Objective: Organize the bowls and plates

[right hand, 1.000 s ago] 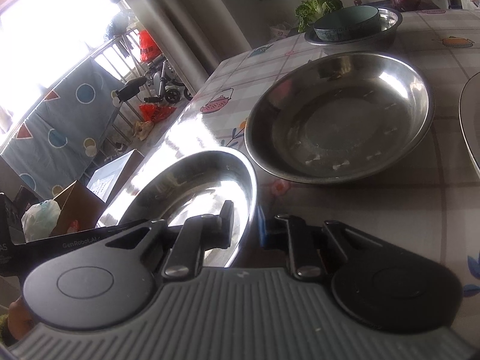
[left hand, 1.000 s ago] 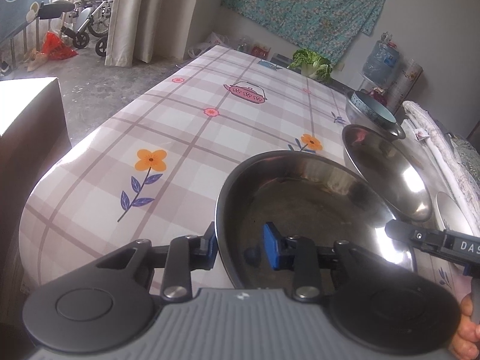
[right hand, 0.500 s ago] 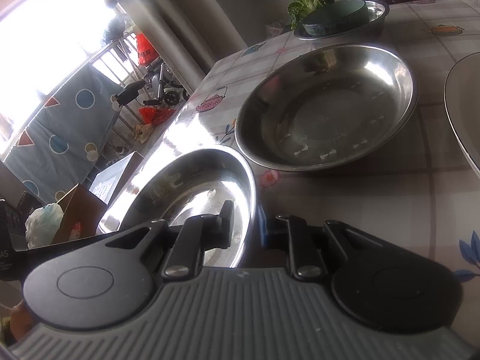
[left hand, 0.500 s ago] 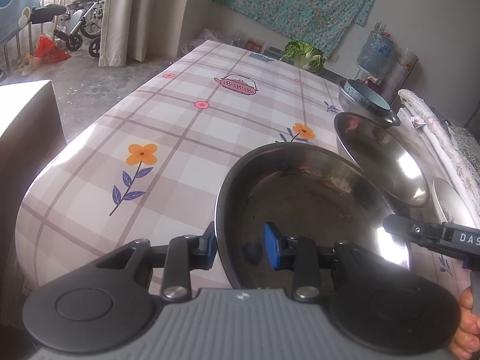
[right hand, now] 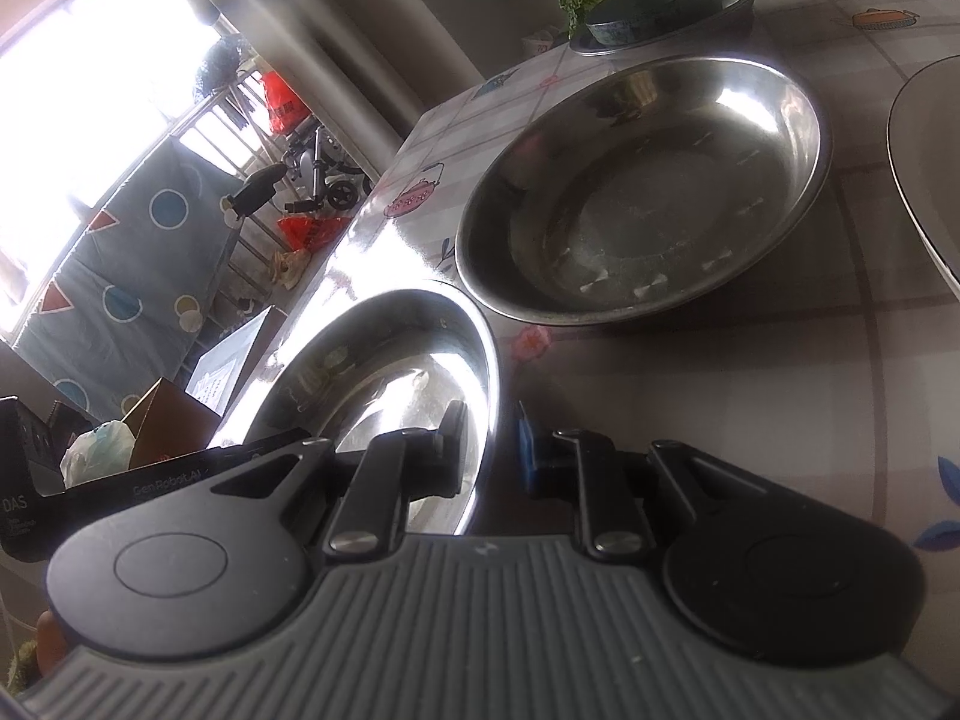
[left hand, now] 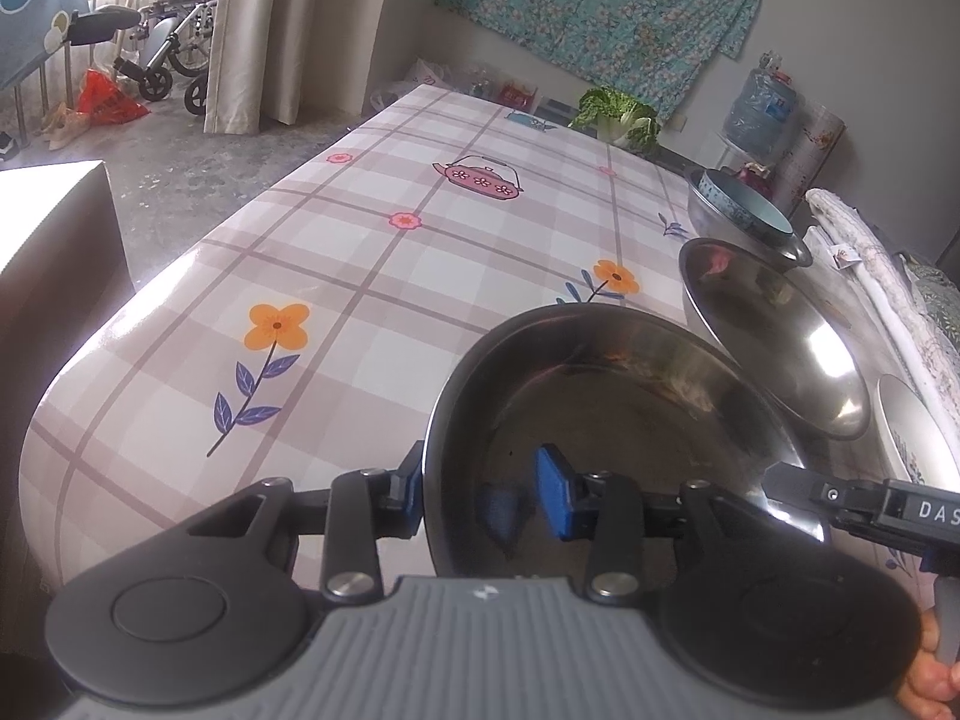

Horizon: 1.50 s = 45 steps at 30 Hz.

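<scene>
From the left gripper's camera, the near steel bowl [left hand: 606, 438] fills the foreground on the plaid floral tablecloth [left hand: 336, 276], and it is the thing being worked on. The left gripper [left hand: 480, 492] straddles the bowl's near-left rim, one blue pad outside the wall and the other well inside over the basin; its jaws have just been opening, and the inner pad stands clear of the metal, so this side looks like it is letting go. The right gripper [left hand: 804, 495] reaches in at the bowl's right rim. Just beyond the near steel bowl sits a wider steel bowl [left hand: 774, 336], farther still a teal bowl nested in a steel basin [left hand: 741, 210], and to the right, the edge of a white plate [left hand: 915, 432].

From the right gripper's camera, the right gripper [right hand: 489, 441] has its jaws closed narrowly on the near steel bowl's [right hand: 384, 372] rim, one pad inside and one outside, a firm pinch as far as I can judge. The wider steel bowl [right hand: 648, 192] lies just behind it, apart from it, with the white plate [right hand: 924, 162] off to the right.

I'd say the step in hand is passing the bowl to a one-sided hold for stacking. The next move calls for the left pads to clear the rim, then lifting and nesting the bowl inside the wider one without letting it swing.
</scene>
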Available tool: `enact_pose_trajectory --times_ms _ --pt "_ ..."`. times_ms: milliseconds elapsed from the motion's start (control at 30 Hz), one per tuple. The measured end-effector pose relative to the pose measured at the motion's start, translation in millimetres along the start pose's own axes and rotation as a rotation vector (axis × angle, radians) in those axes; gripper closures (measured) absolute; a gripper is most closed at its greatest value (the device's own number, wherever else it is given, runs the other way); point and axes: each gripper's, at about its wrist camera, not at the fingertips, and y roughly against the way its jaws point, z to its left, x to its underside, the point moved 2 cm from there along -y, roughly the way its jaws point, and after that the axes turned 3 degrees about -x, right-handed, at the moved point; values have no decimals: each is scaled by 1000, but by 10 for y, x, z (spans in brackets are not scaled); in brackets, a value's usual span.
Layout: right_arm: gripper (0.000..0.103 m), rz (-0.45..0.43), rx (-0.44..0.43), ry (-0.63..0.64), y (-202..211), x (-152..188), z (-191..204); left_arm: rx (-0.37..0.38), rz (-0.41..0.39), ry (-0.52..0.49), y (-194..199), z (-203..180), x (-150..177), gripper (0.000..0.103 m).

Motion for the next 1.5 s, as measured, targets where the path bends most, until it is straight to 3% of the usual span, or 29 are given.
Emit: enact_pose_trajectory --times_ms 367,567,967,1500 --pt "86 13 -1 19 -30 25 66 5 4 -6 2 -36 -3 56" --pt "85 7 8 10 -5 16 39 50 14 -8 31 -57 42 53" --pt "86 6 17 30 -6 16 42 -17 31 -129 44 -190 88 52" --pt "82 1 41 53 12 24 59 2 28 -124 54 -208 112 51"
